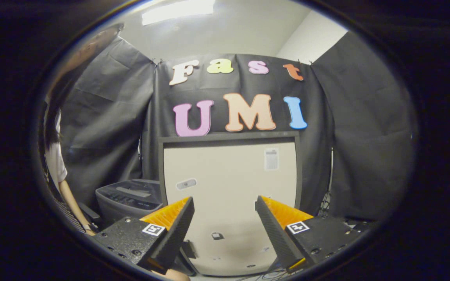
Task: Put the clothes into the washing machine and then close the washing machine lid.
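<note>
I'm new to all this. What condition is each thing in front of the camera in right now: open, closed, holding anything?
gripper: open, fingers spread apart, nothing between them.
washing machine: dark unit beyond the left finger; whether its lid is open I cannot tell.
white board: standing upright against the booth wall, beyond the fingers.
person: beside the washing machine, one arm hanging down.

A staged recording booth inside a plain room, not a real home. Black cloth [104,117] hangs as the wall on three sides, pinned along the top, with bare white wall [311,39] and a ceiling light [178,11] above it. A washer [129,199] stands at the cloth beside an upright pale panel [229,183], and cables [326,203] trail at its right.
</note>
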A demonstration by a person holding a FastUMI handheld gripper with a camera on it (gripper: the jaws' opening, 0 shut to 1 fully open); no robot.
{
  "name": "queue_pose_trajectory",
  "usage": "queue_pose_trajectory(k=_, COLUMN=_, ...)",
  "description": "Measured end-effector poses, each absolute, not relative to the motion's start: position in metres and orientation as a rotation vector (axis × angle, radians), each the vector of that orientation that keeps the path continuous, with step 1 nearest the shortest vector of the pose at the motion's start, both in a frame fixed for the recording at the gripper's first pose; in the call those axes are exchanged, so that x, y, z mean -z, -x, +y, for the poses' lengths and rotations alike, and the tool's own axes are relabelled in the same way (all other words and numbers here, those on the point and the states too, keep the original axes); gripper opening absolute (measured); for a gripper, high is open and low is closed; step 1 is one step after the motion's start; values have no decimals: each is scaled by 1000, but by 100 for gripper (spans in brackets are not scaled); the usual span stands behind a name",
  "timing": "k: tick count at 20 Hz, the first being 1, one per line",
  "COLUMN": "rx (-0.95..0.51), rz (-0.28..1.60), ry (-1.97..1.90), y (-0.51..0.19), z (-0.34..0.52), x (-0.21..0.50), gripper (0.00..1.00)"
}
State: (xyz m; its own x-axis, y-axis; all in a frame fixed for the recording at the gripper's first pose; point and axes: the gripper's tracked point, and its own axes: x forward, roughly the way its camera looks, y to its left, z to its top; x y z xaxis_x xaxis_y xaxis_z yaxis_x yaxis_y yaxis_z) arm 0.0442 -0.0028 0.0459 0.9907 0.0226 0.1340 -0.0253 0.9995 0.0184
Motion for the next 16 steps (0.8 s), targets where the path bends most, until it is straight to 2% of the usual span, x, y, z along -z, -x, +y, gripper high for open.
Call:
queue_pose_trajectory(k=8, rx=-42, rz=-87, ry=-19, y=-36, z=3, x=-19, gripper=98)
queue_pose_trajectory(k=12, rx=-45, rz=17, ry=4, y=-39, z=5, x=5, gripper=98)
queue_pose_trajectory(k=16, rx=-20, rz=-5, ry=4, y=-38, z=1, x=-1, gripper=98)
